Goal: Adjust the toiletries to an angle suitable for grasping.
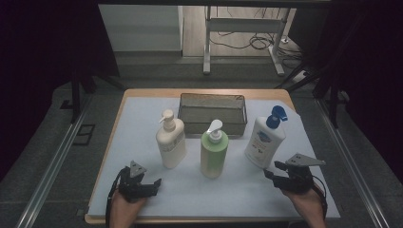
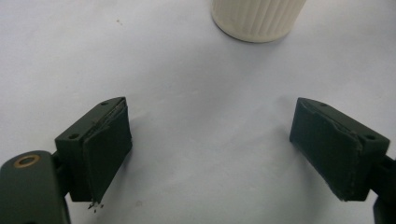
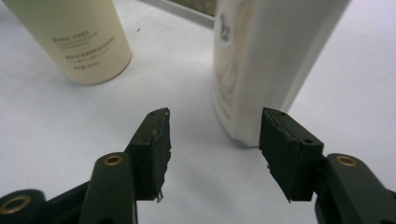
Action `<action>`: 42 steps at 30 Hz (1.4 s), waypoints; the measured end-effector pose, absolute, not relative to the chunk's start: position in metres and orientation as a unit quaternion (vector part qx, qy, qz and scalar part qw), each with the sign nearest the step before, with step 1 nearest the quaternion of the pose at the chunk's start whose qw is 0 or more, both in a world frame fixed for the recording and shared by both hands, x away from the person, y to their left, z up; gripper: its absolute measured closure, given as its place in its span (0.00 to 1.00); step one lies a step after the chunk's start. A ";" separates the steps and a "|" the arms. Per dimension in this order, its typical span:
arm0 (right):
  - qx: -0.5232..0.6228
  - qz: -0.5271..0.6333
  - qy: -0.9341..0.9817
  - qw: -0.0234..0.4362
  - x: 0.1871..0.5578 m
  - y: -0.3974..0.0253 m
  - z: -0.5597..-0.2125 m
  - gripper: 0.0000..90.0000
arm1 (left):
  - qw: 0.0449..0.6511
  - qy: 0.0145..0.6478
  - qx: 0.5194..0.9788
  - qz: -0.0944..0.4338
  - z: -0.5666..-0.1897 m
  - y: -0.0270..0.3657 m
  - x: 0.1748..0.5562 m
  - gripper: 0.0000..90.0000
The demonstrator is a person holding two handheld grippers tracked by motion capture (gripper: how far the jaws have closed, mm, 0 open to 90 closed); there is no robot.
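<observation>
Your right gripper [image 3: 215, 149] rests with jaws spread, gripping nothing, just short of the white plastic bottle with the blue flip cap [image 1: 264, 140], upright at the table's [image 1: 304, 156] right side; its top is cut off in the right gripper view. Your left gripper [image 2: 210, 154] is likewise released, near the cream ribbed pump bottle [image 2: 258, 18].

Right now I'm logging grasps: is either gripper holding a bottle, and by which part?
Nothing is held. The left gripper and right gripper are both open over the white table cover, the right one just short of the white bottle.
</observation>
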State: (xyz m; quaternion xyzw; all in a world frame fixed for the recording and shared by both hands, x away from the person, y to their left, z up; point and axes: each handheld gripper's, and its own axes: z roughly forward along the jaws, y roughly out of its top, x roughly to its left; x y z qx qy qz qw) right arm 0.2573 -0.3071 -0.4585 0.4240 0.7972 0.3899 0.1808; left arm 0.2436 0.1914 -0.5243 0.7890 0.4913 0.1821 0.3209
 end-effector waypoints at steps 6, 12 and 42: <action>0.431 0.396 0.790 0.184 0.262 -0.316 -0.448 0.44 | 0.321 0.491 0.789 0.182 -0.524 0.191 0.244 0.14; 0.432 0.399 0.788 0.184 0.268 -0.318 -0.440 0.41 | 0.321 0.492 0.789 0.182 -0.524 0.191 0.244 0.14; 0.419 0.399 0.794 0.189 0.318 -0.298 -0.417 0.26 | 0.321 0.490 0.790 0.182 -0.524 0.192 0.244 0.14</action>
